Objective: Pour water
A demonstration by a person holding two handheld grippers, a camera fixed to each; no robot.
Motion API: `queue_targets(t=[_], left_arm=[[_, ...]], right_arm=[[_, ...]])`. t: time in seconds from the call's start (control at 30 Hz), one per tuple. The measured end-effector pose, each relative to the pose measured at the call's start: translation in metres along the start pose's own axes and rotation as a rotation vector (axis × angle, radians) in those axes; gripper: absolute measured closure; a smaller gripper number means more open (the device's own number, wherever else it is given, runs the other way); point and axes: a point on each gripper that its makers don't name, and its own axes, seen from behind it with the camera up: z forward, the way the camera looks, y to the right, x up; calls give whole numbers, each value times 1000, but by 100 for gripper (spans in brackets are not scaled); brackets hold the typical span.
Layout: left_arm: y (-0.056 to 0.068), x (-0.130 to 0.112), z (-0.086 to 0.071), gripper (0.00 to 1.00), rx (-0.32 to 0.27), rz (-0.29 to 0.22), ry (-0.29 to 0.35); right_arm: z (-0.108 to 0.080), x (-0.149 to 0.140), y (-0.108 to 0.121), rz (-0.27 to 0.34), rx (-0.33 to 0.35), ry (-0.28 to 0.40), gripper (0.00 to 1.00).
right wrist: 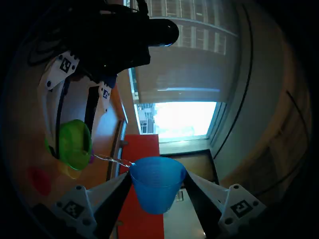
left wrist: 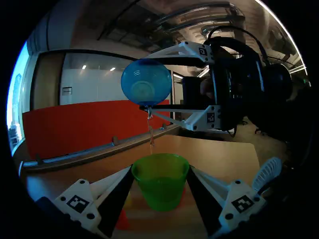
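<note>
Two grippers, two cups, one stream of water.

1. Left gripper (left wrist: 159,177): both fingers pressed on the sides of the green cup (left wrist: 161,191). The cup is upright between them, straight ahead of this gripper's camera and over the wooden table (left wrist: 227,153). Whether it rests on the table cannot be told.
2. Right gripper (right wrist: 157,185): clamped on the blue cup (right wrist: 156,189). It is above and ahead of the left gripper, and the cup is tipped on its side with its mouth facing that gripper.
3. Water stream (left wrist: 150,133): thin, leaving the blue cup's lower rim and falling into the green cup directly below.
4. Red patch (left wrist: 123,221) and yellow patch (left wrist: 128,199): on the table beneath the left gripper's left finger; nature unclear.
5. White slotted object (left wrist: 266,173): just right of the left gripper's right finger.
</note>
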Motion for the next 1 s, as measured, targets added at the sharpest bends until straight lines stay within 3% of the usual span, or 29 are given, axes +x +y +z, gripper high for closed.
queue_targets(t=[0.57,1.0], left_arm=[[-1,4,0,12,6,-3,9],[0,9,-2,12,8,3,14]], right_arm=[[0,4,4,-89,-14,9,9],[-3,13,5,-115,-10,25,9]])
